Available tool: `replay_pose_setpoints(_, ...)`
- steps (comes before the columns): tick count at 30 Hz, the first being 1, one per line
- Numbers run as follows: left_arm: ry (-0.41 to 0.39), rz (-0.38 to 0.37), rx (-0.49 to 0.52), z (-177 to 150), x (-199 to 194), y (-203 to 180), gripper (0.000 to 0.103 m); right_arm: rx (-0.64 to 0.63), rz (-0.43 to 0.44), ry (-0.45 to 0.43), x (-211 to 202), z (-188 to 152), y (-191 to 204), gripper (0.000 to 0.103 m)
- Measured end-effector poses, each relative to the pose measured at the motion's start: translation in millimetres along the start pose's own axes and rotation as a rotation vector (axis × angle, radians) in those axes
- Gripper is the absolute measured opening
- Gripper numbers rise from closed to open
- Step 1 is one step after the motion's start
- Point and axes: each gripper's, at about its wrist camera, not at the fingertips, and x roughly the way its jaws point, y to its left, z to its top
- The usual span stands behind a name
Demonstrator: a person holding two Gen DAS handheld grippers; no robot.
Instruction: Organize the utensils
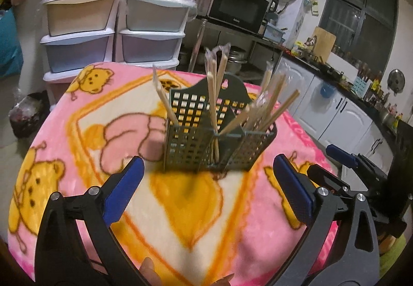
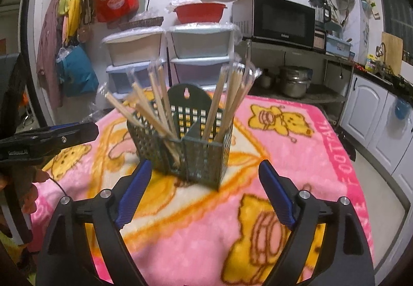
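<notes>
- The left claw (image 1: pixel 206 193) stands wide open with nothing between its blue pads, hovering over the pink cartoon blanket (image 1: pixel 64 131) that covers the desk.
- The right claw (image 2: pixel 206 193) is also spread wide and holds nothing; its pads sit either side of the near corner of the basket without touching it.
- In the left wrist view the right claw shows at the right edge; in the right wrist view the left claw pokes in from the left edge.
- The dark green slotted basket (image 1: pixel 219 141) stands upright on the blanket, just ahead of both claws, split by inner walls into compartments.
- Wooden chopsticks (image 1: pixel 214 95), many in clear plastic sleeves, stand tilted in the basket, fanned outward in bunches; from the right wrist view one bunch (image 2: pixel 155 110) leans left and another (image 2: pixel 227 103) leans right, in separate compartments.
- Fingertips (image 1: pixel 149 270) of the person show at the bottom edge of the left wrist view.
- Behind the desk are stacked plastic drawers (image 2: pixel 136 54), a red bowl (image 2: pixel 198 12) on top, and a microwave (image 2: pixel 281 20) on a metal shelf.
</notes>
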Motion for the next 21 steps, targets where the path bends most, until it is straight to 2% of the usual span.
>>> replay_pose_setpoints(7, -0.023, 0.032, 0.025, -27, 0, -1, 0.092, 0.052, 0.017, 0.012, -1, -24, -3, 0.087)
replay_pose_setpoints(11, -0.065, 0.051, 0.05, -42, -1, -4, 0.092, 0.072, 0.003, -0.005, -3, -37, -4, 0.087)
replay_pose_setpoints(16, -0.111, 0.051, 0.057, -54, -2, -7, 0.092, 0.109, -0.012, -0.073, -11, -48, -6, 0.091)
replay_pose_setpoints(21, -0.18, 0.072, 0.078, -62, -5, -12, 0.092, 0.079, -0.068, -0.183, -25, -57, -2, 0.096)
